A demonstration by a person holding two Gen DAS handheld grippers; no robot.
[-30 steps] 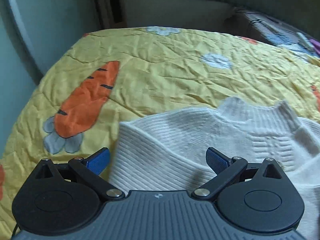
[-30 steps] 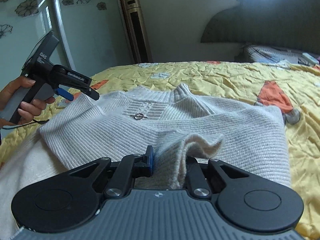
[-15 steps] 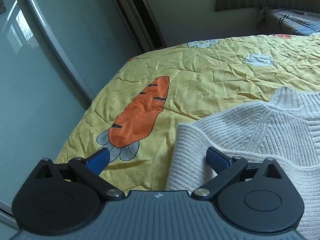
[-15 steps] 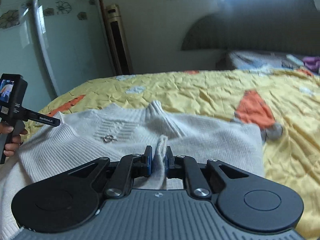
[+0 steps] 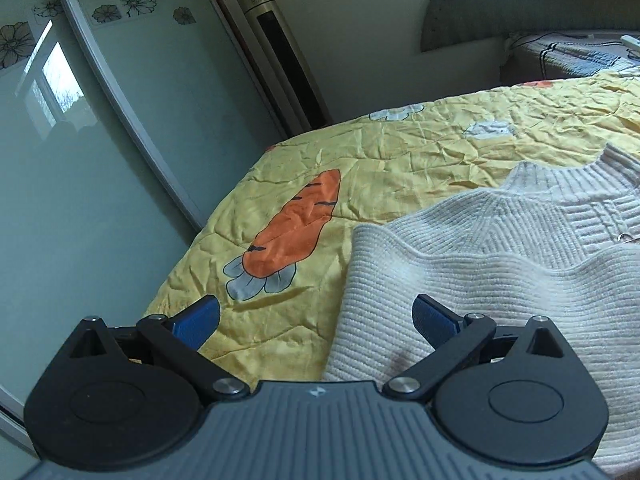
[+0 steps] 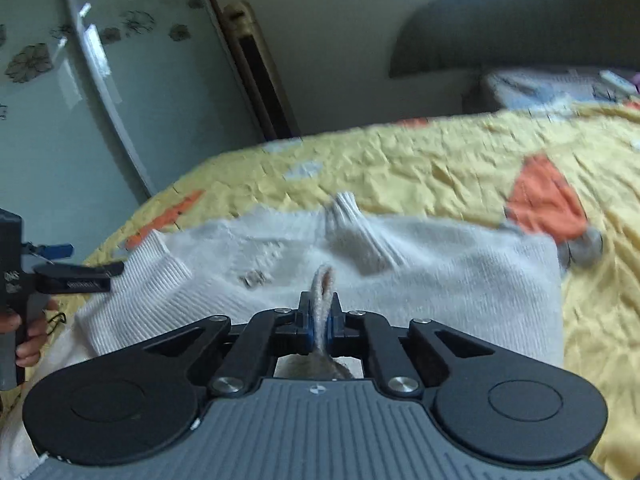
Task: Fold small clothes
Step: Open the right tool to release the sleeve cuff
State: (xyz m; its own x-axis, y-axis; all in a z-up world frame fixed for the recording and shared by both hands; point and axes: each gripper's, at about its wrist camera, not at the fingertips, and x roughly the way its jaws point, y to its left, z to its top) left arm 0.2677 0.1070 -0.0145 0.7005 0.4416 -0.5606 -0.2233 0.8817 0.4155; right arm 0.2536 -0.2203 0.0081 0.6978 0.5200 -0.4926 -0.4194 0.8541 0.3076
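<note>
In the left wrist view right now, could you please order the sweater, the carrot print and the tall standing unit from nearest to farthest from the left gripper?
1. Sweater: right, under the left gripper.
2. Carrot print: ahead, on the bedspread.
3. Tall standing unit: by the far wall.

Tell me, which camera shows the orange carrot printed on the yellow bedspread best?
The left wrist view: the orange carrot print lies whole and sharp on the yellow bedspread, just left of the white ribbed knit sweater. The right wrist view is motion-blurred, and that carrot shows only as an orange streak partly hidden behind the sweater's shoulder.
</note>
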